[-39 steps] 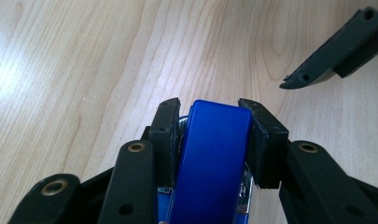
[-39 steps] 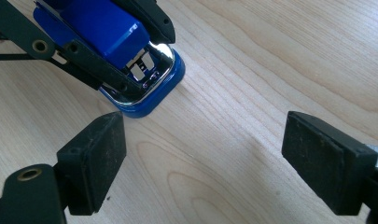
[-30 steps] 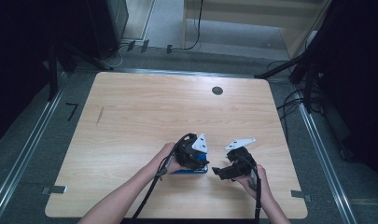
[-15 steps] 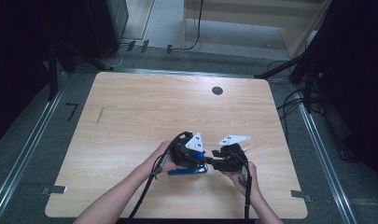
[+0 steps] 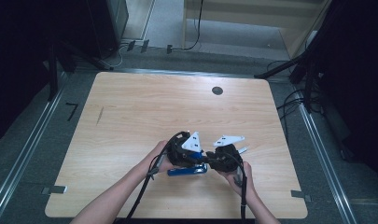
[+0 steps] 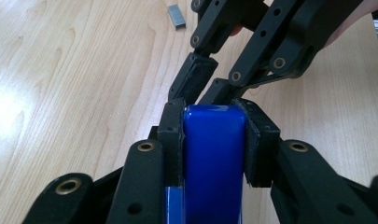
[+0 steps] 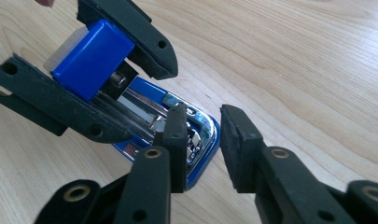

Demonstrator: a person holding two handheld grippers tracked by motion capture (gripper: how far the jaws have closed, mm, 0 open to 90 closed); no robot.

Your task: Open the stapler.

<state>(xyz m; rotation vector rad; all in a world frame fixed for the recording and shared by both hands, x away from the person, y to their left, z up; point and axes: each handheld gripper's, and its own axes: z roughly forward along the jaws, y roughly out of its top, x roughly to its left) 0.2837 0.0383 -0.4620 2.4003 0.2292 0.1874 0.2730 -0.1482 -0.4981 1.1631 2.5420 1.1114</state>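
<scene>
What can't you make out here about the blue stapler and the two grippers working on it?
- Blue stapler: in the left gripper view its base and front are hidden behind its own top and the left gripper, shut on it.
- Staples in the channel: too small in the right gripper view.
- Right gripper: whether its jaws touch the stapler base is unclear.
- High view: hands and grippers cover most of the stapler.
</scene>
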